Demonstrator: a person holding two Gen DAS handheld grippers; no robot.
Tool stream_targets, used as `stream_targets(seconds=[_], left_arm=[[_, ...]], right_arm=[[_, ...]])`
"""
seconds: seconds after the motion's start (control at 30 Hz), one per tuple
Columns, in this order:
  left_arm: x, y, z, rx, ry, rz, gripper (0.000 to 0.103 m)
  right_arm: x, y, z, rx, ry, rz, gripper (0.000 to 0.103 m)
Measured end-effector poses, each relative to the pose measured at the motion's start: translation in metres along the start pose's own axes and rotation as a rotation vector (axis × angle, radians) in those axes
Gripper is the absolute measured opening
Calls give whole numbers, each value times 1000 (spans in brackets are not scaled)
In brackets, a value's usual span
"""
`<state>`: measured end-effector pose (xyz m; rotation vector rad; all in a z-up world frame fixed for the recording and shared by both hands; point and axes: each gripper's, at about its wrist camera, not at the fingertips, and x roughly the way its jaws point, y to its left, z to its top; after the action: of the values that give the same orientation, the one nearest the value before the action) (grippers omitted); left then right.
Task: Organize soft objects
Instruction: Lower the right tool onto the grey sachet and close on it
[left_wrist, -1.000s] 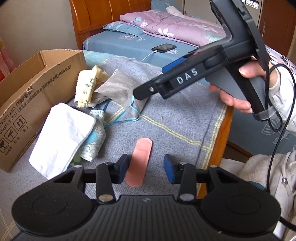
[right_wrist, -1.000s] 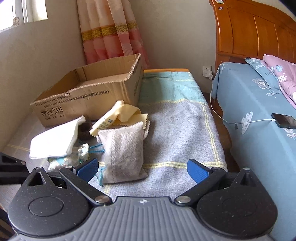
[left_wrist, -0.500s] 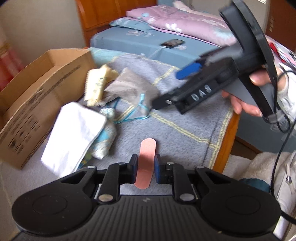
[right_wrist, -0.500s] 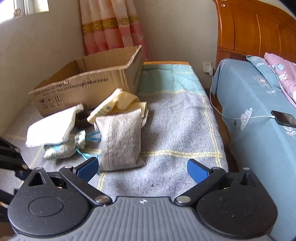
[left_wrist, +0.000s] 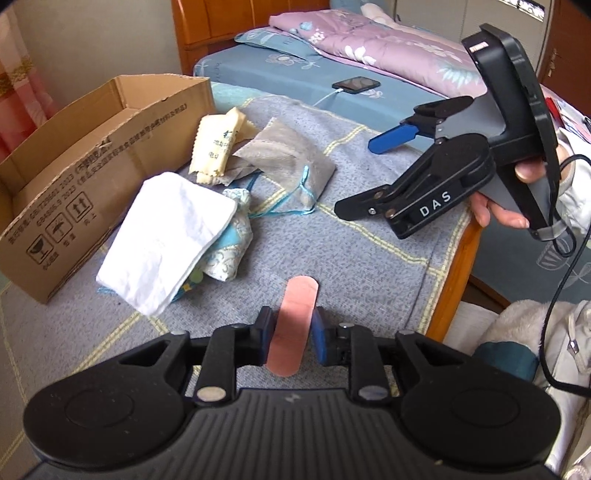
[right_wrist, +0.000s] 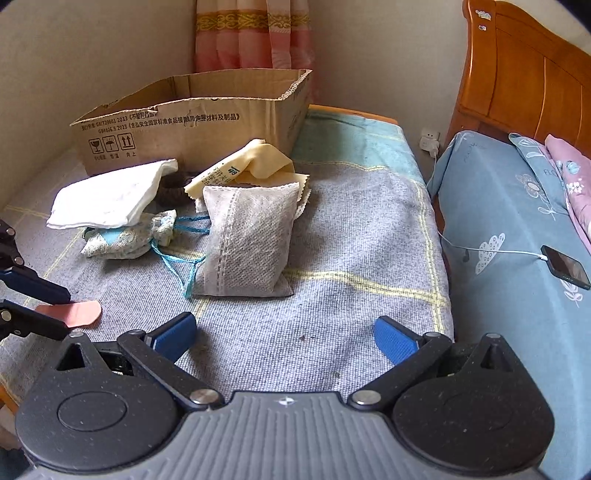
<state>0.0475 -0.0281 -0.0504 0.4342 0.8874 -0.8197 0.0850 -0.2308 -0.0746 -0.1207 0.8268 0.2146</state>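
- Left wrist view: left gripper (left_wrist: 291, 334) is clamped on a pink adhesive strip (left_wrist: 295, 317); both blue pads press its sides, and the strip's far end sticks out forward over the grey woven blanket (left_wrist: 369, 258).
- Whether the strip's far end touches the blanket cannot be told.
- Right gripper (right_wrist: 284, 338) hovers over the blanket with its jaws spread wide and nothing between them.
- Soft items lie in a loose pile just in front of the cardboard box (right_wrist: 192, 122): a white folded cloth (right_wrist: 110, 195), a patterned drawstring pouch (right_wrist: 129, 238) partly under it, a grey mesh sachet (right_wrist: 247, 240), and a yellow cloth (right_wrist: 255, 166) behind the sachet.
- The pouch's blue cord (right_wrist: 184, 266) trails beside the sachet.
- The box is open-topped; its inside is not visible from either view.
- Right wrist view: a phone (right_wrist: 567, 266) on a white cable lies on the blue bed (right_wrist: 498, 221), well apart from the pile.
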Motion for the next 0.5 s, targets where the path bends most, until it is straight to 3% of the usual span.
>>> stream_targets(seconds=[0.17, 0.37, 0.43, 0.5], left_arm=[[2, 0, 1, 33, 11, -6, 36], [4, 2, 6, 59, 37, -55, 35], [5, 3, 7, 62, 44, -63, 34], [5, 2, 8, 66, 43, -62, 20]], right_arm=[[0, 1, -2, 1, -9, -2, 103], [-1, 1, -3, 2, -12, -3, 103], [-1, 1, -3, 0, -14, -1, 103], [-1, 1, -3, -1, -20, 1, 103]])
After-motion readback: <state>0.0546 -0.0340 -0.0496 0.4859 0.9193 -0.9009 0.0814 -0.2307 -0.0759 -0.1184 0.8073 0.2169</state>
